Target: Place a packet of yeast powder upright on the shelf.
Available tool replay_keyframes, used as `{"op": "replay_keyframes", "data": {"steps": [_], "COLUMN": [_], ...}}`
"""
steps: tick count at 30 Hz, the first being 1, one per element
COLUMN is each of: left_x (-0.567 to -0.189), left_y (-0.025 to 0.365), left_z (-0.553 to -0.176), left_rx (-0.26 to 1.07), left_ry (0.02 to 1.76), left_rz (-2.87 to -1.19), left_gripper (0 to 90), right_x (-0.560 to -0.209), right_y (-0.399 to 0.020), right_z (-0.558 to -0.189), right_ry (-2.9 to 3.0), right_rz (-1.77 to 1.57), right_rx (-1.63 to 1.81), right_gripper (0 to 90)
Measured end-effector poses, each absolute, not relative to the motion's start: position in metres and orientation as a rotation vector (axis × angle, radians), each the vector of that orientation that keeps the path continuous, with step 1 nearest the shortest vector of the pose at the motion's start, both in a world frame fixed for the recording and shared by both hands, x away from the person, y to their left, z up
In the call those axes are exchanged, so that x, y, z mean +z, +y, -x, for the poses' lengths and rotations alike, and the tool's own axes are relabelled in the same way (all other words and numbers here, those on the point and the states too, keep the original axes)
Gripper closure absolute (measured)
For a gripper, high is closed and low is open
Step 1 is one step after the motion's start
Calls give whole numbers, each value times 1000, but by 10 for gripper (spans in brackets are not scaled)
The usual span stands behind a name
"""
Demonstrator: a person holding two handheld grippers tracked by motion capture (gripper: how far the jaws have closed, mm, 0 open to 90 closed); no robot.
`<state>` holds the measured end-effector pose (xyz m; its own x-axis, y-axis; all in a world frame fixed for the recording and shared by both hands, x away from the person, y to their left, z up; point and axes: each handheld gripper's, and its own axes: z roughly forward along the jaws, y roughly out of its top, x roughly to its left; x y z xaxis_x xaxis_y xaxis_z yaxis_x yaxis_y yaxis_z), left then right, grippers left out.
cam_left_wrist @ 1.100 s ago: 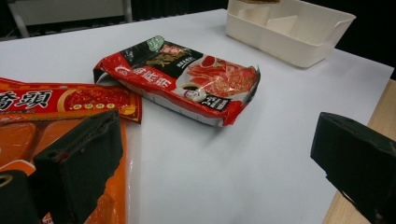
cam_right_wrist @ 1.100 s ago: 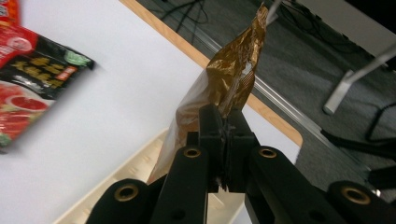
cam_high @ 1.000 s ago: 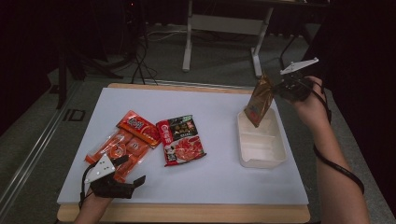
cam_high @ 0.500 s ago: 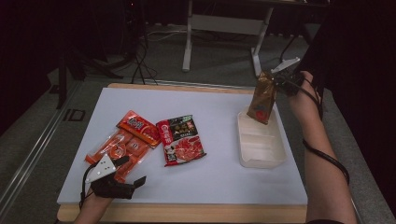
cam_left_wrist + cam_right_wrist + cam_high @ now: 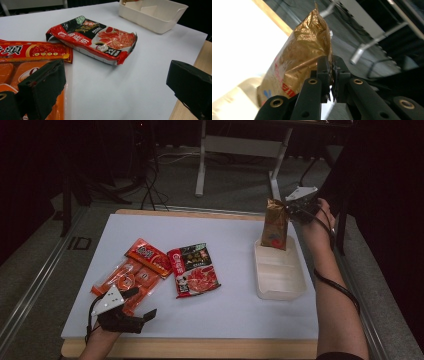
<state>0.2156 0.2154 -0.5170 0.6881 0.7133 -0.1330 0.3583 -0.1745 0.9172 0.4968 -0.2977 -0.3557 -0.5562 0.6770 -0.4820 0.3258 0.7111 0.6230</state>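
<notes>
**Two hand-held grippers at a white table: left idle and spread, right pinching a gold packet over the tray**

The cream tray (image 5: pixel 278 282) on the white table (image 5: pixel 235 315) serves as landmark. Nearest the person, well to the tray's left at the table's near edge, the left gripper (image 5: pixel 134 304) rests with its jaws wide apart and nothing between them; in the left gripper view one jaw overlaps the orange sausage pack (image 5: pixel 10 72), the other sits near the table's wooden edge. Just beyond that gripper, still left of the tray, lie the orange sausage pack (image 5: pixel 122 281) and a red packet (image 5: pixel 148 256) overlapping its far end. Between these and the tray lies a red-and-black snack packet (image 5: pixel 194 269), flat on the table and apart from the tray. The tray is divided into compartments. At its far end hangs a gold packet (image 5: pixel 274 224), upright, its lower end within or touching the far compartment; which cannot be told. The right gripper (image 5: pixel 289 209), beyond the tray's far right corner, has its jaws closed on the packet's upper edge (image 5: pixel 312 47).
</notes>
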Motion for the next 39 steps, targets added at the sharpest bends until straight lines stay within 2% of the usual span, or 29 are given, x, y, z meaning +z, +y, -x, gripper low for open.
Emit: {"op": "replay_keyframes", "data": {"steps": [14, 28, 33, 34, 39], "left_x": [-517, -517, -517, -517, -516], "left_y": [216, 215, 215, 215, 215], "left_z": [-215, -215, -215, -215, -215], "left_rx": [392, 392, 393, 394, 394], "left_ry": [852, 849, 850, 850, 849], "left_rz": [-1778, -1783, -1780, -1782, -1782], "left_gripper": [25, 25, 25, 25, 25], "right_x": [-371, -410, -412, -409, -398], "right_y": [-314, -339, -339, -339, -340], "right_z": [-496, -499, -500, -500, -498], "right_ry": [2265, 2300, 2289, 2283, 2275], "right_rz": [-756, -900, -1004, -1012, -1038], "right_rx": [967, 996, 1004, 1007, 980], "right_gripper": [859, 855, 816, 765, 659]}}
